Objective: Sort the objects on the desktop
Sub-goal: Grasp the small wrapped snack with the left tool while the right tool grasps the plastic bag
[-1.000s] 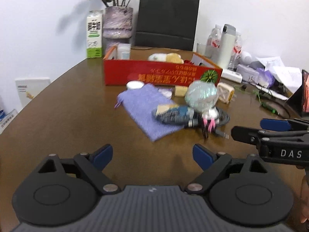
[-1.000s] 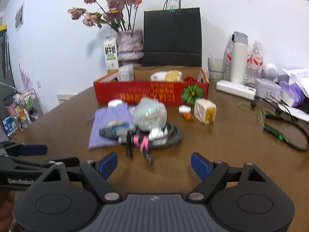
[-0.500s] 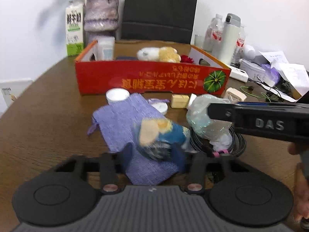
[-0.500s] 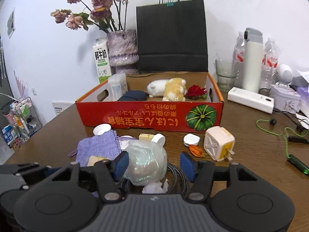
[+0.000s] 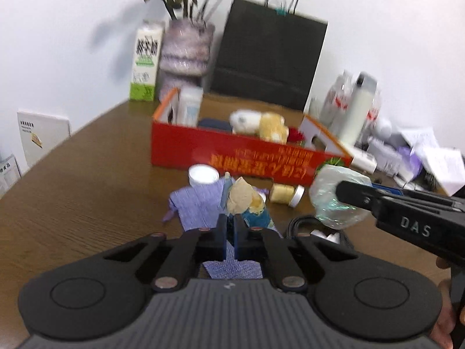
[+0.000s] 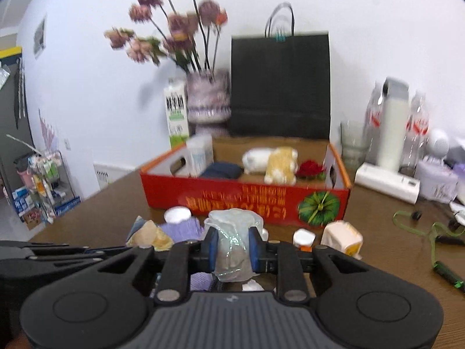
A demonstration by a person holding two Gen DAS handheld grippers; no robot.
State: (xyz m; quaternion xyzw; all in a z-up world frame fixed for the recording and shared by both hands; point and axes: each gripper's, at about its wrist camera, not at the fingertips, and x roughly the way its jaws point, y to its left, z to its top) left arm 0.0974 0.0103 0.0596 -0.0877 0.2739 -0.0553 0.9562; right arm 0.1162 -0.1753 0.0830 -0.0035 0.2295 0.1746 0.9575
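- Your left gripper [image 5: 230, 234] has just closed its fingers [image 5: 222, 232] on the lower end of the small crumpled packet in tan and blue [image 5: 247, 203]; the packet stands up from them, above the lilac cloth pouch [image 5: 200, 206].
- Your right gripper [image 6: 232, 247] has just closed too, and it pinches the clear crinkled plastic bag [image 6: 234, 232] at its middle.
- Both things are soft, so I think you should keep the grip firm and lift slowly.
- The red cardboard box [image 6: 247, 197] lies at 12 o'clock on the brown wooden worktop [image 5: 72, 189]; bring each thing over its near wall before you release.
- Keep the two grippers apart, because they are near.
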